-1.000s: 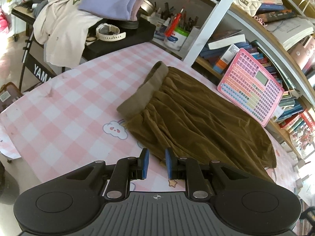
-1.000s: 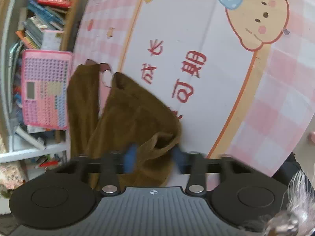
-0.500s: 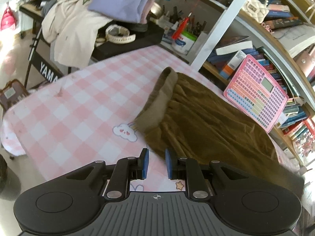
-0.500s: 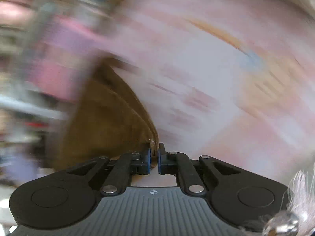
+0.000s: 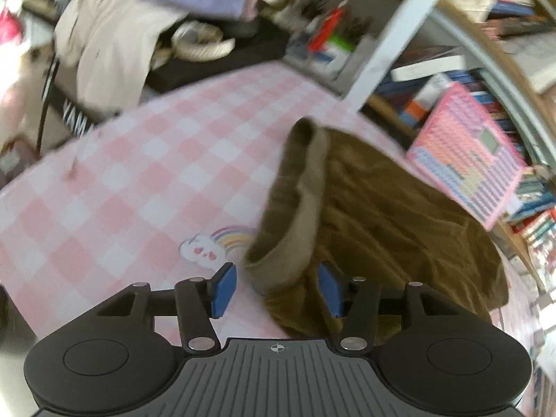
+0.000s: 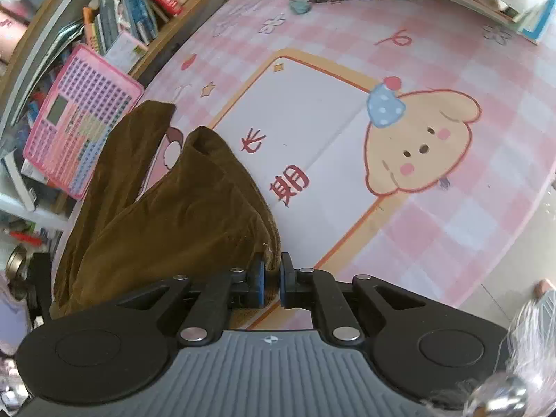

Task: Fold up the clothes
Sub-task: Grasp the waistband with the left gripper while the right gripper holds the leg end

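Observation:
A brown skirt point(image 5: 382, 215) with a lighter waistband point(image 5: 305, 208) lies on the pink checked table cover point(image 5: 139, 173). My left gripper point(image 5: 276, 290) is over the near end of the waistband. Its jaws are opening, the waistband corner lies between the blue pads point(image 5: 222, 288), and they do not press on it. In the right wrist view the skirt point(image 6: 156, 215) is drawn up into folds. My right gripper point(image 6: 271, 279) is shut on its hem corner, the cloth pinched between the pads.
A pink calculator toy point(image 5: 476, 170) leans on the bookshelf point(image 5: 486, 52) behind the skirt, and shows as the pink toy point(image 6: 80, 118) in the right wrist view. Clothes point(image 5: 114, 34) are heaped on a black keyboard at the far left. A cartoon dog print point(image 6: 417, 146) covers the table's right part.
My left gripper moved in over the waistband end and its jaws spread apart. My right gripper closed on the skirt's hem and rolled, so the table now appears turned.

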Tool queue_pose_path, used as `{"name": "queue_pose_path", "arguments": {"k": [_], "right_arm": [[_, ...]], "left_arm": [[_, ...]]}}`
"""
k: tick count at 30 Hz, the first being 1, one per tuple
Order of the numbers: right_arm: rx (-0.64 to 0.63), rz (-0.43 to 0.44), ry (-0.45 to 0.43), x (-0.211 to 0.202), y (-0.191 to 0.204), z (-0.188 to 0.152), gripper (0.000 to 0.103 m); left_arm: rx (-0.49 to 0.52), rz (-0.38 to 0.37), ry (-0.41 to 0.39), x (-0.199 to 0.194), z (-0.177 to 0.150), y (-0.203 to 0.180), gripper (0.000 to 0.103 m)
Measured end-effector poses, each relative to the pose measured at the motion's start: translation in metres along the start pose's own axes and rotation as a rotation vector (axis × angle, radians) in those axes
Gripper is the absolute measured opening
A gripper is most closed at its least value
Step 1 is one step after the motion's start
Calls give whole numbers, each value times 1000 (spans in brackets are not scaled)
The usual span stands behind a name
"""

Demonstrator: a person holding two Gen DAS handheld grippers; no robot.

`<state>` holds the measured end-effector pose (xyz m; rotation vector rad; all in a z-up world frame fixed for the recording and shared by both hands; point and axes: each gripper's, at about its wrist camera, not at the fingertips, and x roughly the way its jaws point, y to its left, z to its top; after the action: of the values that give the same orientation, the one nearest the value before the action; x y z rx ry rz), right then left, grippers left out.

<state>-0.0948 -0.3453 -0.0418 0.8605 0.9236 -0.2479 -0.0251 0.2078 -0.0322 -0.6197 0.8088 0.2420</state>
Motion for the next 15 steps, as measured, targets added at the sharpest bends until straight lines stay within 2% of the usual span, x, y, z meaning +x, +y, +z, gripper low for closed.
{"name": "queue_pose_path", "arguments": {"k": [3,4,5,6,9,13,15], "right_arm": [[0,-35,-14,2,6,-4,7],[-9,-47,-20,2,9,-5,7],[-18,-60,-28,2,12,-6,7],[-18,-69,-36,1,13,-7,7],[-11,-90,-50,0,16,-12,7],[-2,-113,-45,-2,19,-22,7],[1,-116,-33,-2,21,-28,7]], "left_arm": [[-78,-20,38,13,4,7,47],[-107,-39,44,15,5,9,31],[-135,-58,50,18,6,10,24],[-151,-74,59,21,6,11,11],[-135,-147,37,15,14,4,8],[-71,-373,-105,-40,39,-10,8],[-12,-387,-139,-58,52,-8,8]]}}
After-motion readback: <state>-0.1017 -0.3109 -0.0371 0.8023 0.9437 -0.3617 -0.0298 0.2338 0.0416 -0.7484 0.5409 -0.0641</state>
